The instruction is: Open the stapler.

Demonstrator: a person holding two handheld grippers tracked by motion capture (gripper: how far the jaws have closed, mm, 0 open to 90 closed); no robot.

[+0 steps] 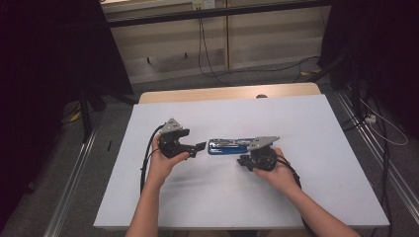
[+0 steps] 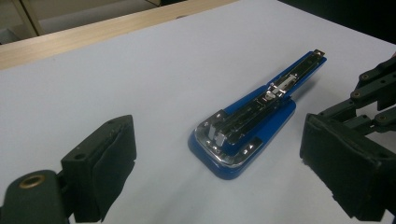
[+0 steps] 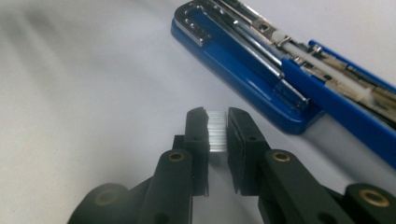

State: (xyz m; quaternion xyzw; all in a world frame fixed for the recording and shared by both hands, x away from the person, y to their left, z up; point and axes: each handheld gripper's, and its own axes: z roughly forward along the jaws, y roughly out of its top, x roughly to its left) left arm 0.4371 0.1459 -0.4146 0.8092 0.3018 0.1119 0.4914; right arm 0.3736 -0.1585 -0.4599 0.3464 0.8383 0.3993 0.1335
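Note:
A blue stapler (image 1: 230, 146) lies swung open flat on the white table (image 1: 306, 123), its metal staple channel facing up (image 2: 247, 126). My left gripper (image 1: 200, 146) is just left of it and points at its wide end, jaws open with nothing between them (image 2: 224, 156). My right gripper (image 1: 243, 161) sits just in front of the stapler's right half. In the right gripper view its jaws (image 3: 216, 126) are shut on a short silvery strip of staples (image 3: 216, 133), with the stapler (image 3: 261, 70) close beyond the tips.
The white table has a wooden strip (image 1: 222, 93) along its far edge. Cables (image 1: 207, 54) run over the floor behind it. Black stands (image 1: 86, 103) flank the table on both sides. Part of the right gripper (image 2: 373, 88) shows at the edge of the left gripper view.

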